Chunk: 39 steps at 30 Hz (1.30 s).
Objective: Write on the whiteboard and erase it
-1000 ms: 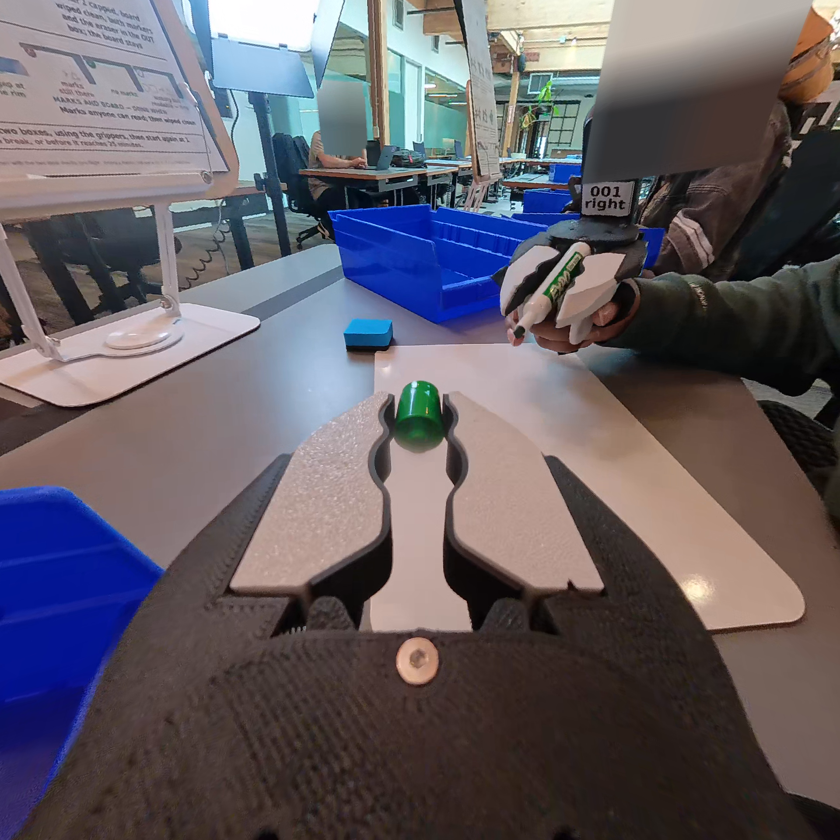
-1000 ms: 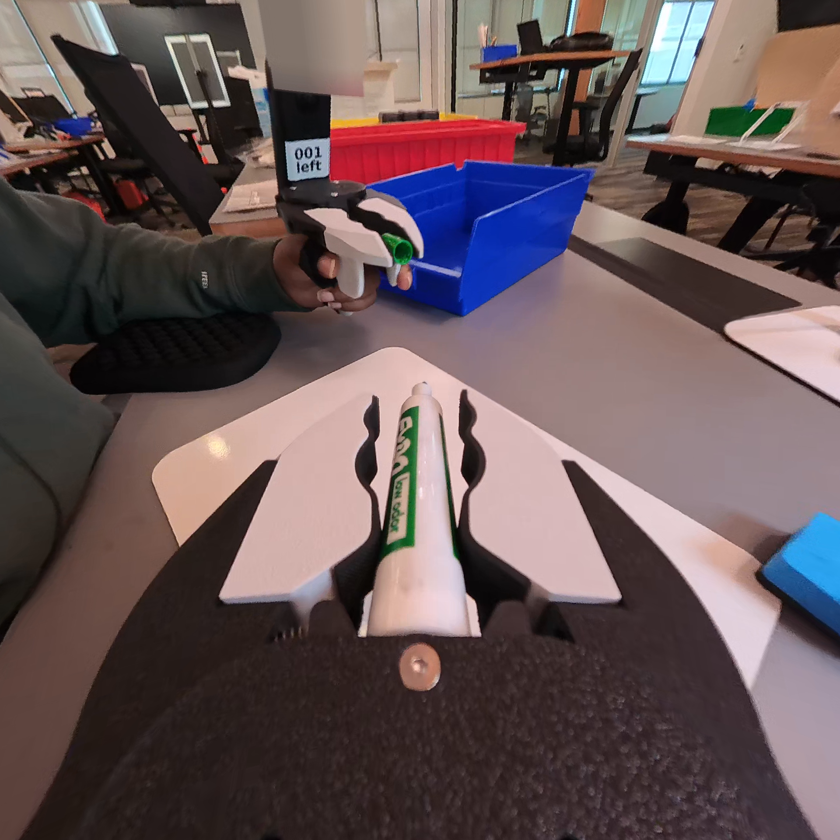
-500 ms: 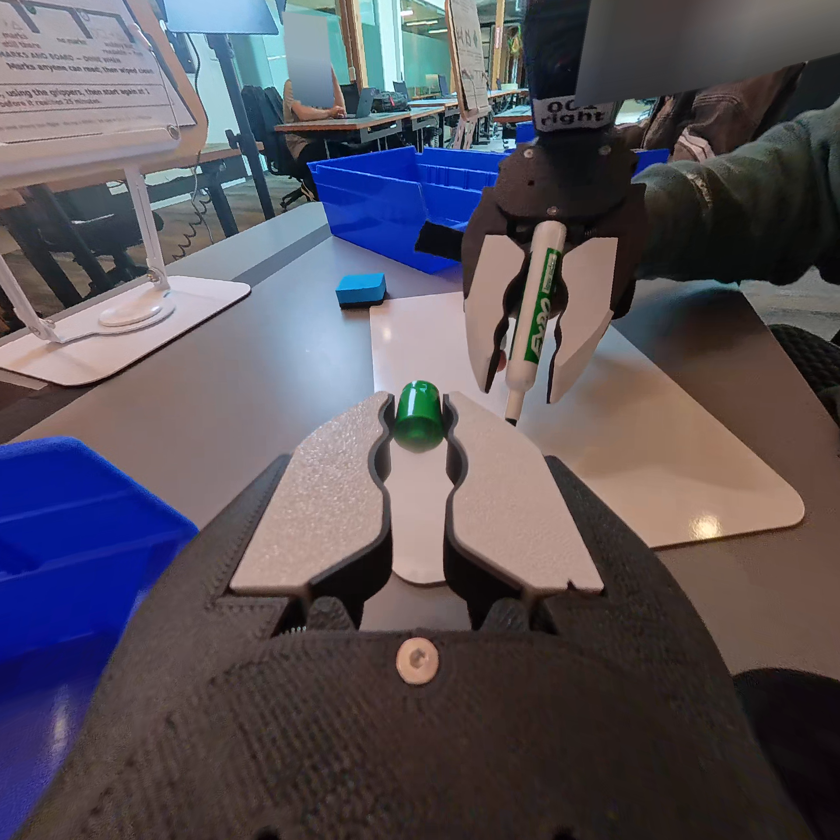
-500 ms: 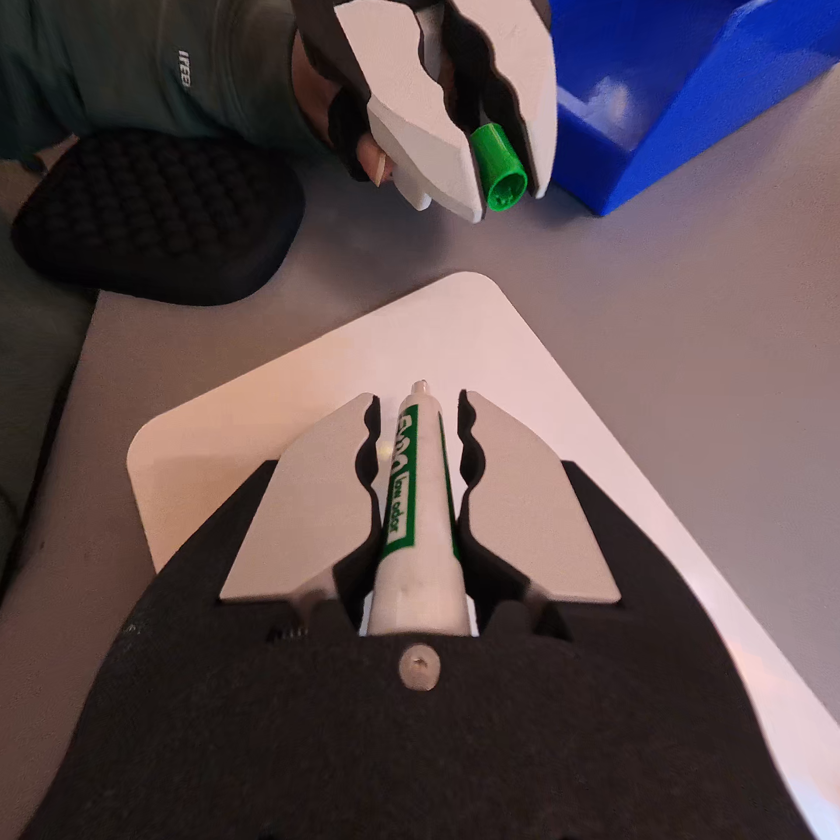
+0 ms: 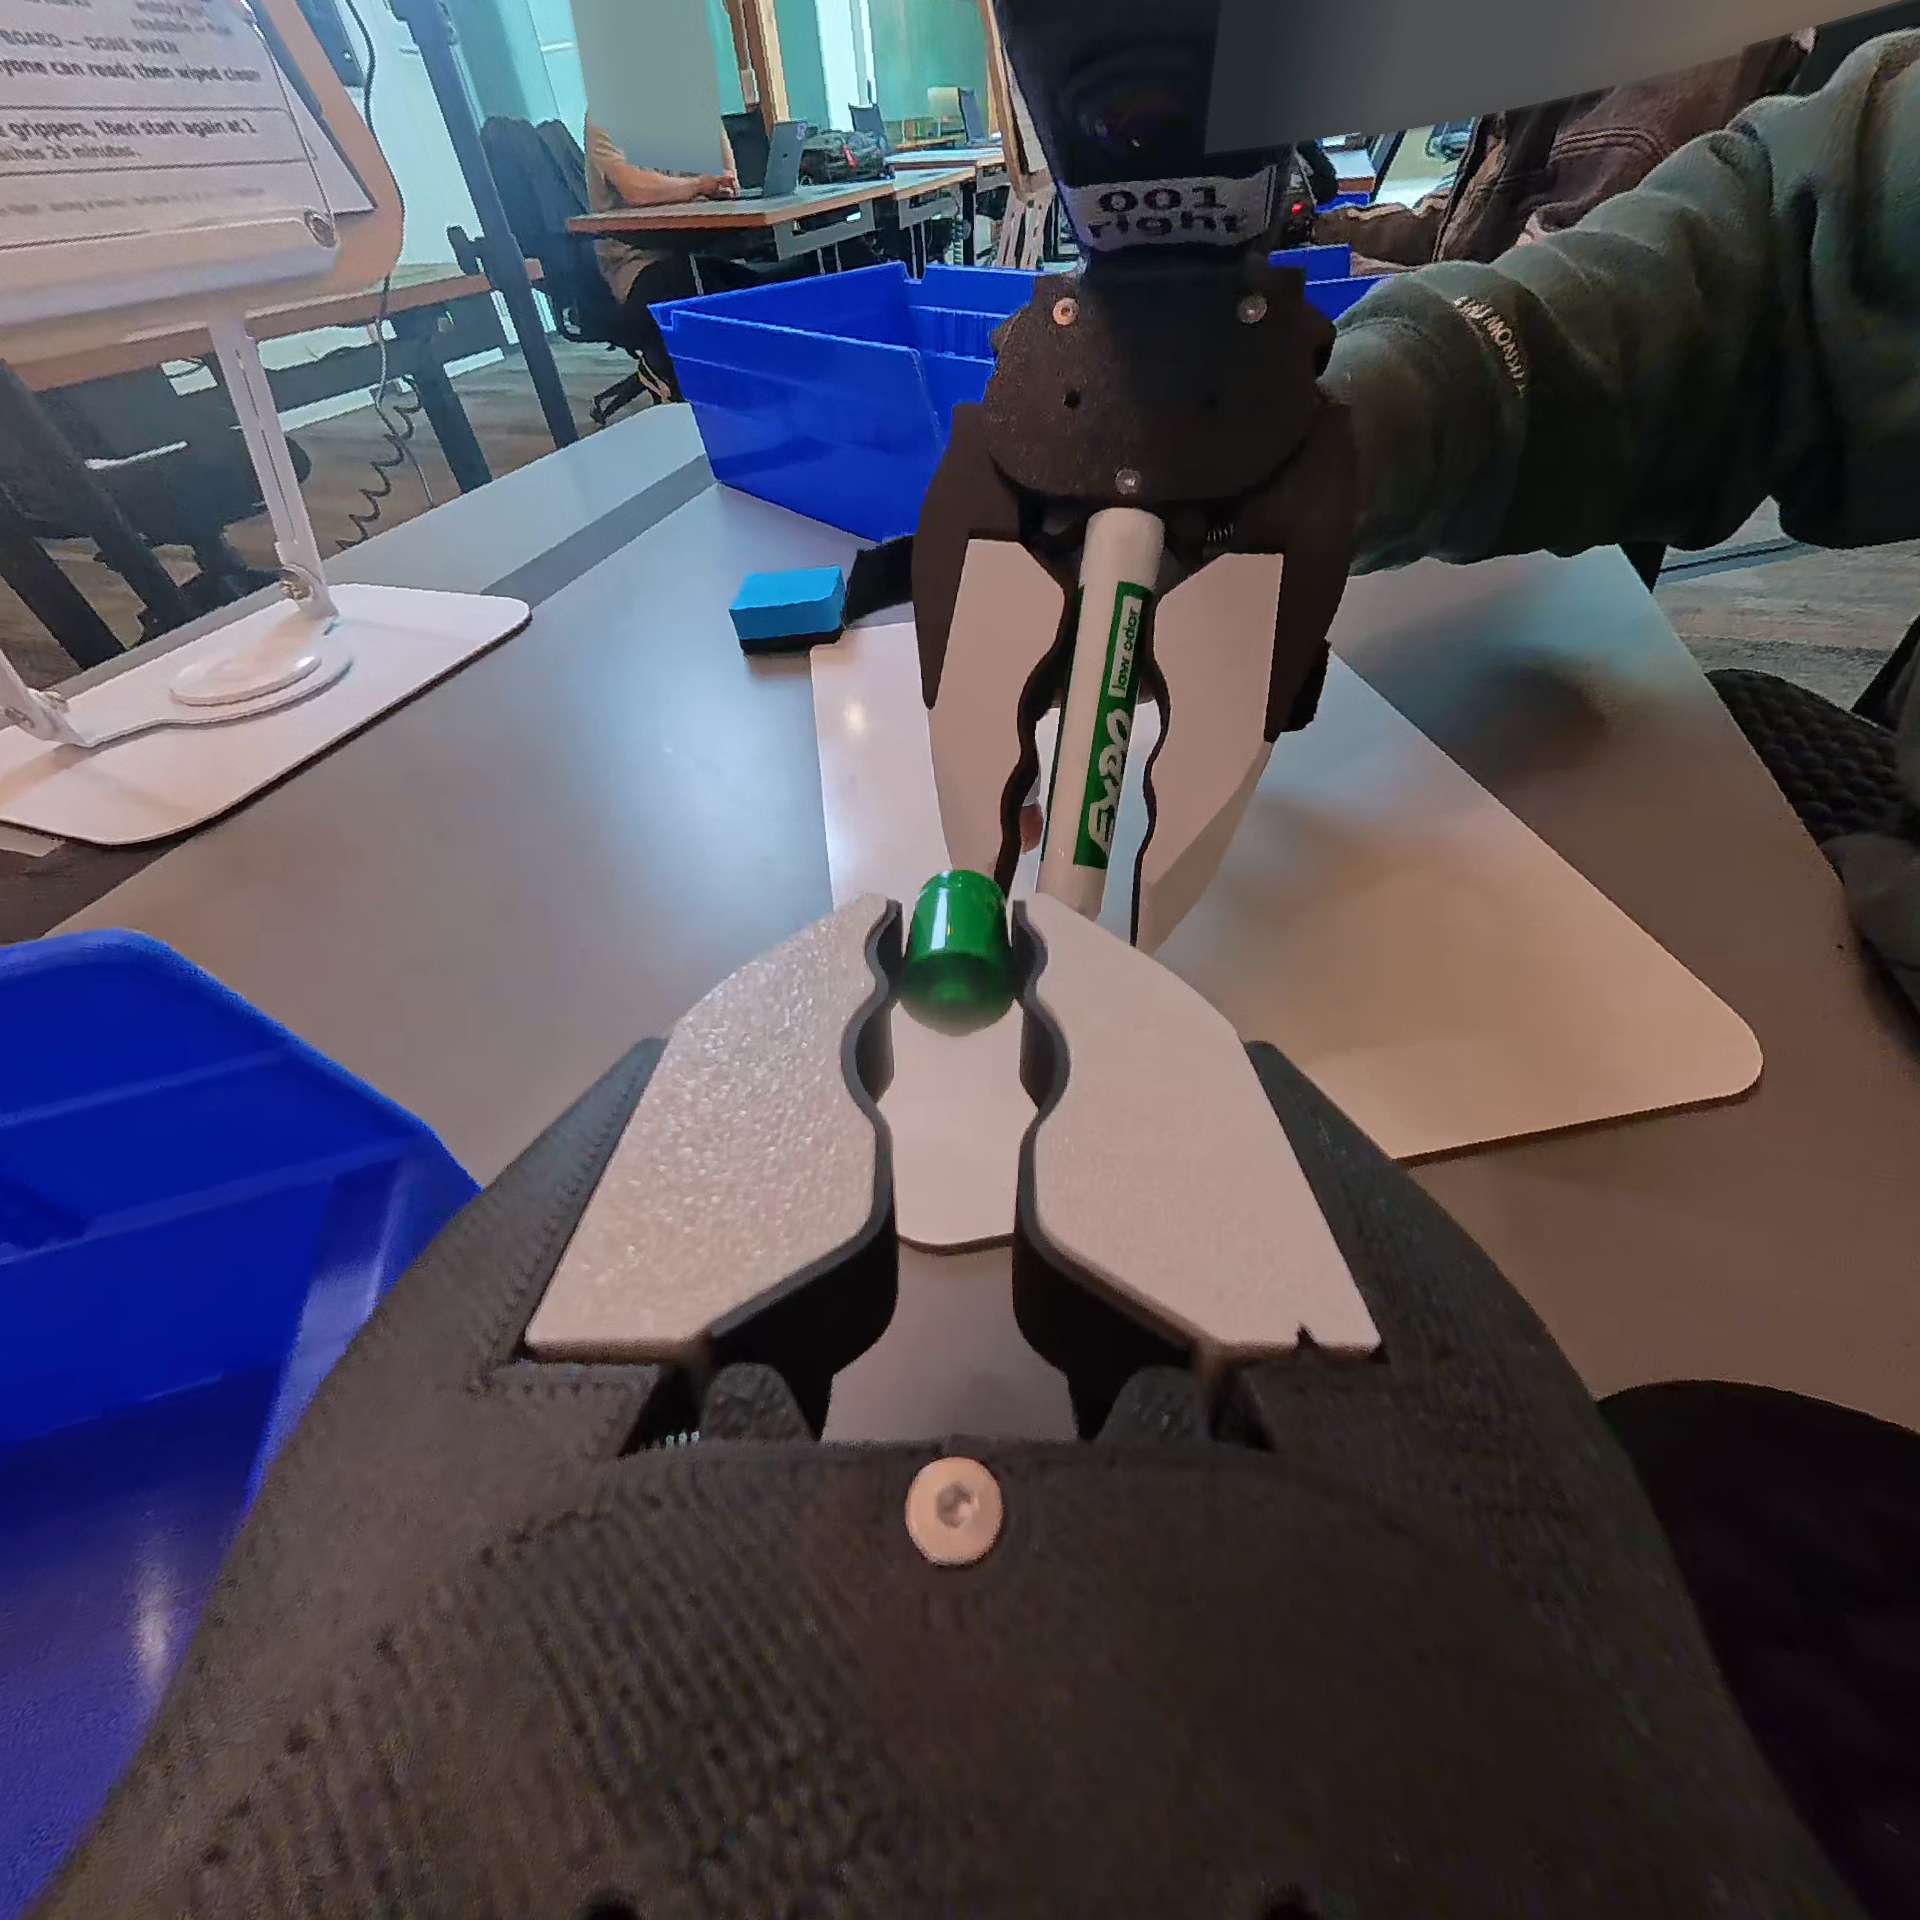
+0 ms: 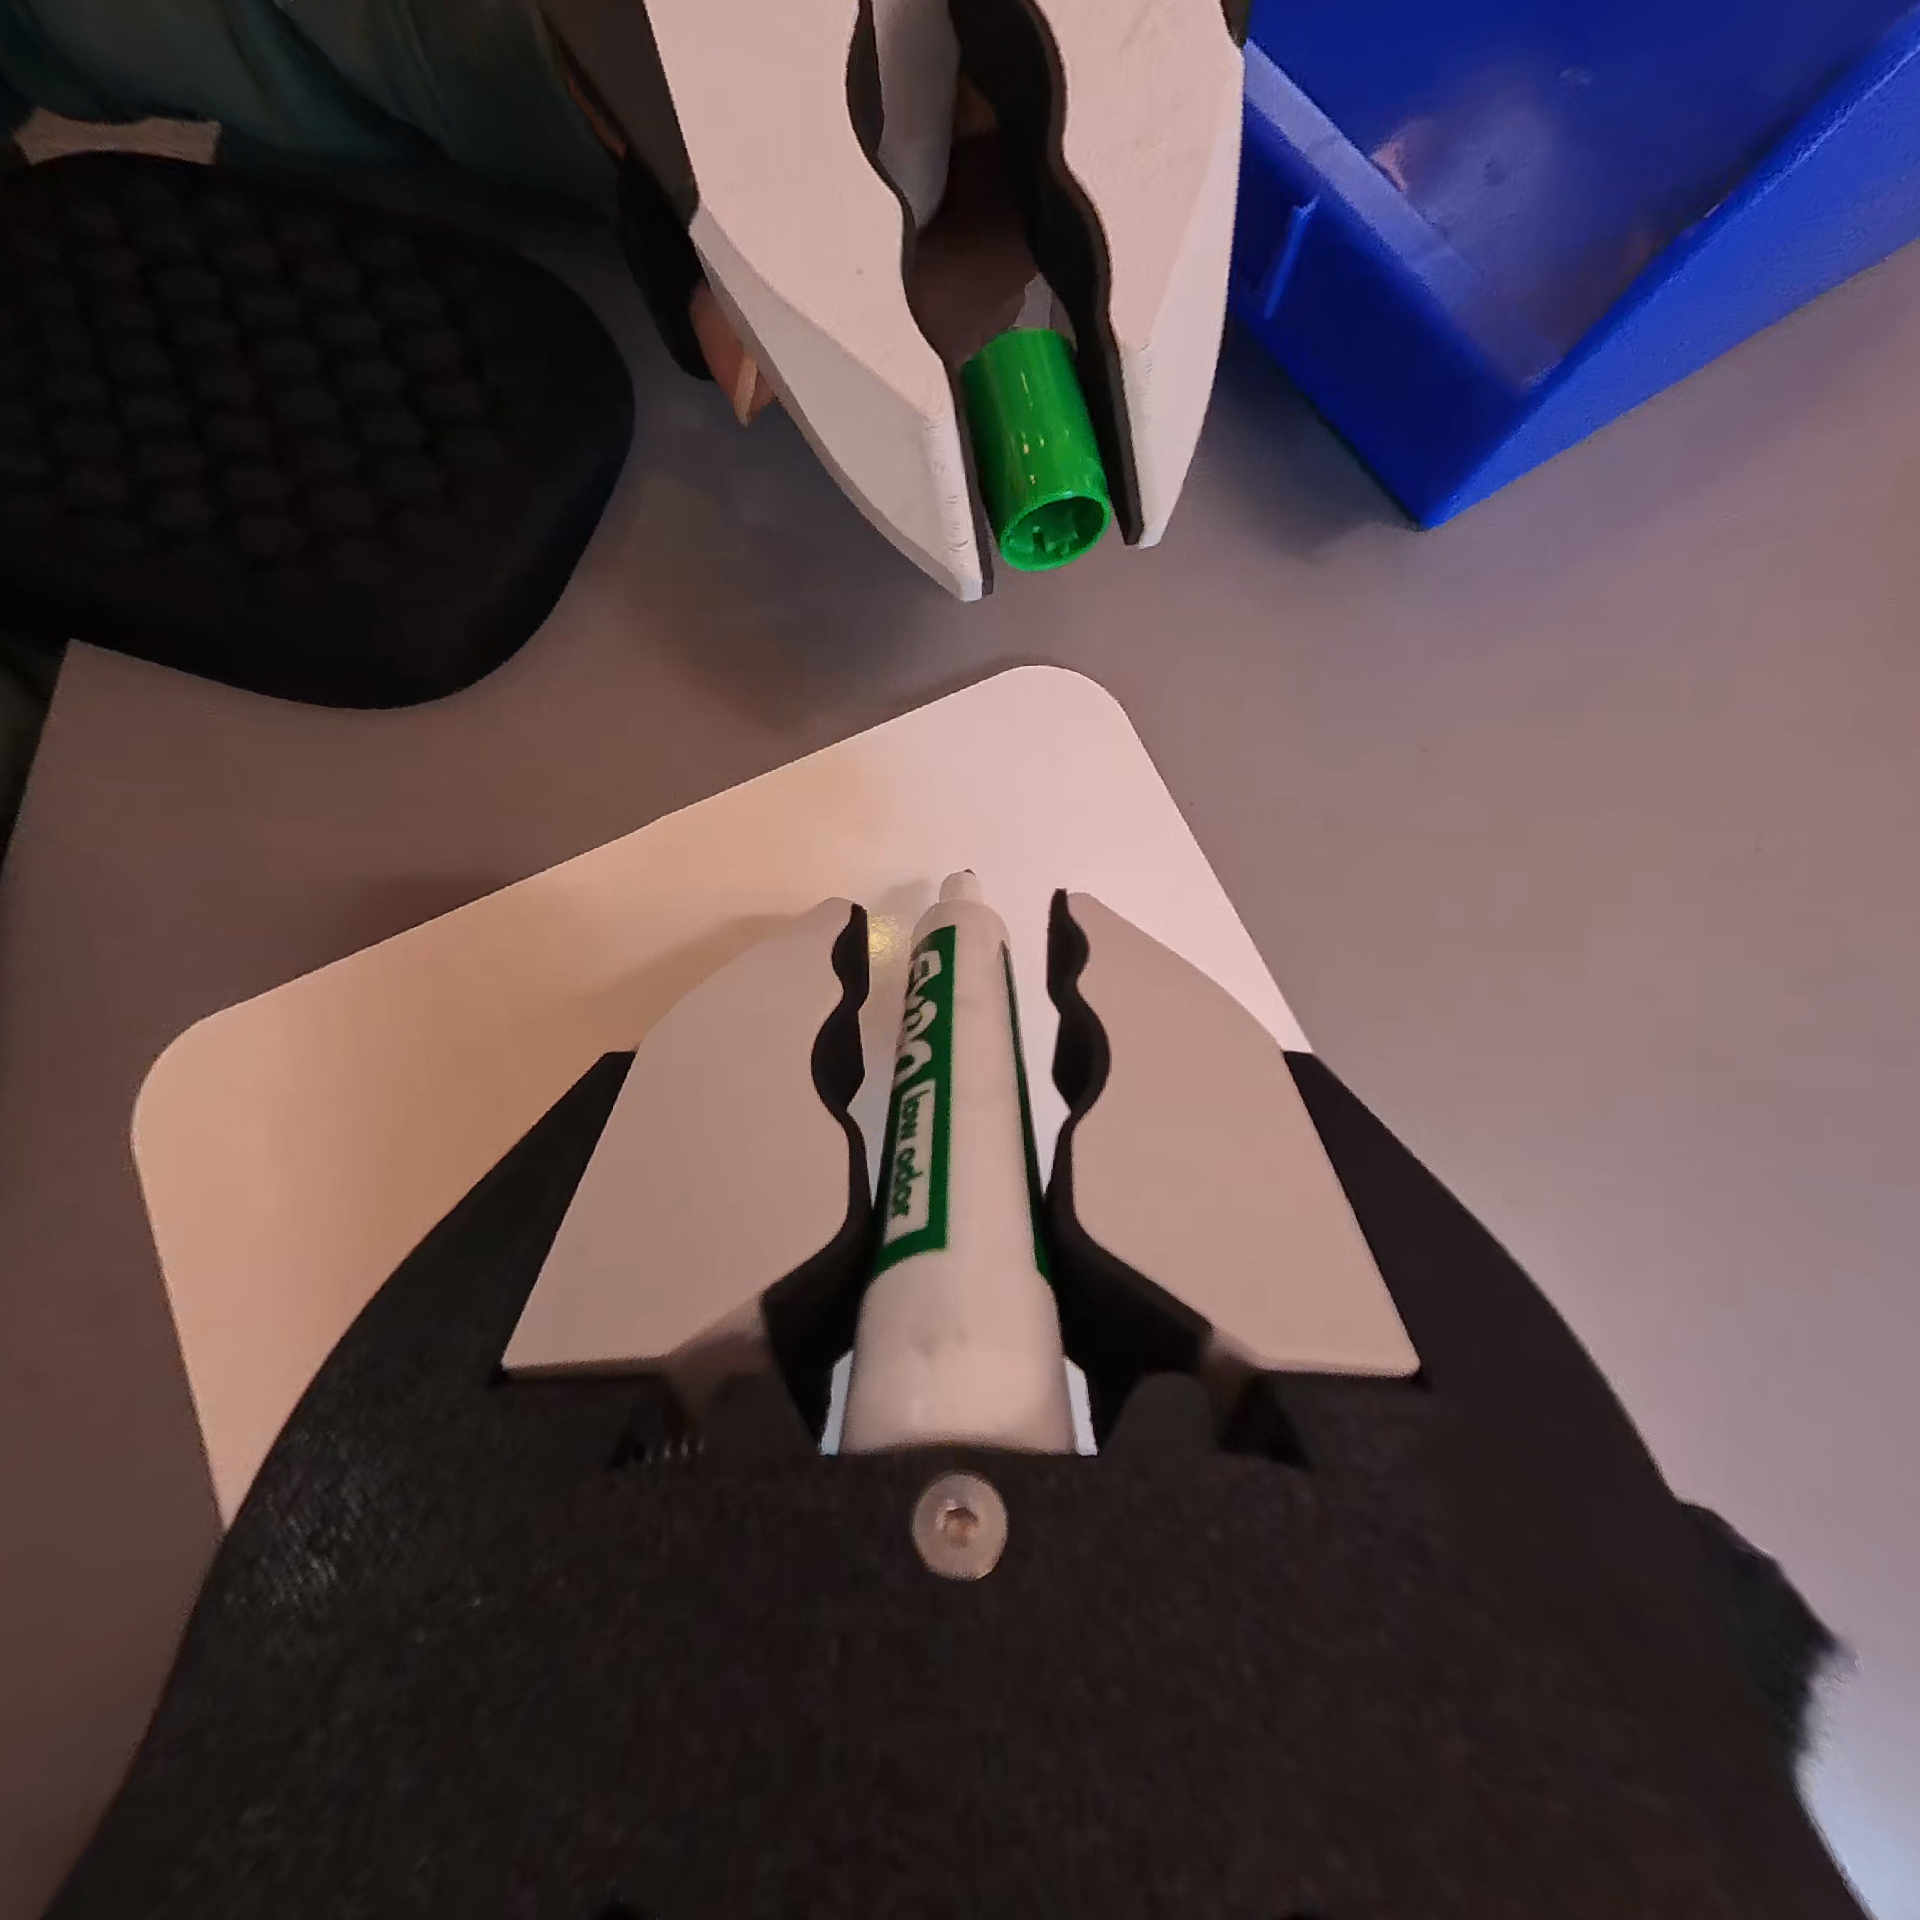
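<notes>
Claws (image 5: 956, 914) (image 6: 951, 904) tip-to-tip over whiteboard (image 5: 1455, 966), marker (image 6: 956, 1164) w/ cap (image 6: 1034, 447) opposite.

Blank white whiteboard (image 5: 1403, 987) flat on table; uncapped green-labelled marker (image 6: 951, 1174) angled tip-down above it; blue eraser (image 5: 787, 621) beside whiteboard's far corner.

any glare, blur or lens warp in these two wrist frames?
Left wrist view: sharp, with small ceiling-light glints on the whiteboard and the green cap; fisheye bends the table edges. Right wrist view: warm pinkish cast on the whiteboard, motion blur on the marker and at the blue bin.
</notes>
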{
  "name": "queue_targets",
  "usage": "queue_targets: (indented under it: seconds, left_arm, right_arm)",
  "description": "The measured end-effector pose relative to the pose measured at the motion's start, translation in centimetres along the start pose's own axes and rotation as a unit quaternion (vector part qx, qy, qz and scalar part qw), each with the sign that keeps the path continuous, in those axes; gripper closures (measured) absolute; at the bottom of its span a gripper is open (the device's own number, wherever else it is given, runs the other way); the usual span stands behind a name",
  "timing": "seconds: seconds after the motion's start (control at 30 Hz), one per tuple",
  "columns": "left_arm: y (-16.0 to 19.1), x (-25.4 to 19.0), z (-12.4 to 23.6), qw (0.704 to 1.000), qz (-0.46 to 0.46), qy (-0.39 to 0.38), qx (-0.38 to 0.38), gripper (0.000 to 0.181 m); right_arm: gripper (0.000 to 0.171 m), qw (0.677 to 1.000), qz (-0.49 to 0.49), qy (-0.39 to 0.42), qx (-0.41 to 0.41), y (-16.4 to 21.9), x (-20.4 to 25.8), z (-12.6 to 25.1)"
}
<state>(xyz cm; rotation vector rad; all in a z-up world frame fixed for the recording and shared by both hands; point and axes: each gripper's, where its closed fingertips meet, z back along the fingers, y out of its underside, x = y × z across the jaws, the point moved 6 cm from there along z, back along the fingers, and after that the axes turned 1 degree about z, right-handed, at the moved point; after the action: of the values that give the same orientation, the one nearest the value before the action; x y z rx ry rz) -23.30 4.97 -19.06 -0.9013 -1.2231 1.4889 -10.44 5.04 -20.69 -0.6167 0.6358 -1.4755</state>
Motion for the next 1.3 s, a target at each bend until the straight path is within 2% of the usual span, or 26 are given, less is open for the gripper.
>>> queue_targets:
  seconds: [1.3]
  left_arm:
    - [0.7, 0.4, -0.1, 1.0, 0.011, -0.004, 0.017, 0.161]
  right_arm:
    - [0.137, 0.999, 0.03, 0.006, 0.018, -0.2, 0.0, -1.0]
